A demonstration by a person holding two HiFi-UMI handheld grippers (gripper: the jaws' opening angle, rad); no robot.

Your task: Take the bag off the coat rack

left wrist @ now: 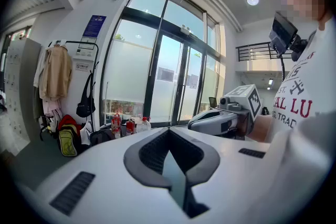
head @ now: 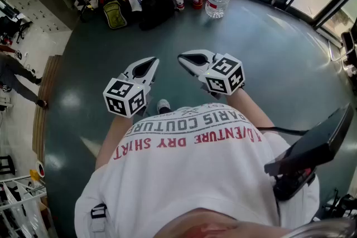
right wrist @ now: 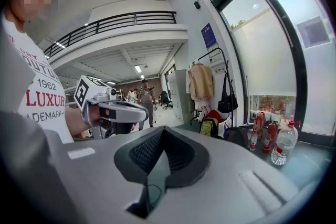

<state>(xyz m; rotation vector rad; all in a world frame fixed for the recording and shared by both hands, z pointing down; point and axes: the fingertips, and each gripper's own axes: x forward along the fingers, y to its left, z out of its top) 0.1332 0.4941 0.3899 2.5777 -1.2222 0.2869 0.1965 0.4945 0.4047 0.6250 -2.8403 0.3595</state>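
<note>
While the black bag (left wrist: 85, 106) hangs on the coat rack (left wrist: 97, 68), the left gripper (head: 149, 64) and right gripper (head: 184, 58) sit closed and empty, well apart from it.

Entrance lobby: glass doors (left wrist: 173, 86) are lining 1 o'clock, a coat rack (left wrist: 79, 42) is standing at 11, a mezzanine railing (right wrist: 121, 21) is running above.

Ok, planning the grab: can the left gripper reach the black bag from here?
Probably not: left gripper sits shut by the person's shirt, while the black bag hangs on the coat rack far across the floor.
</note>
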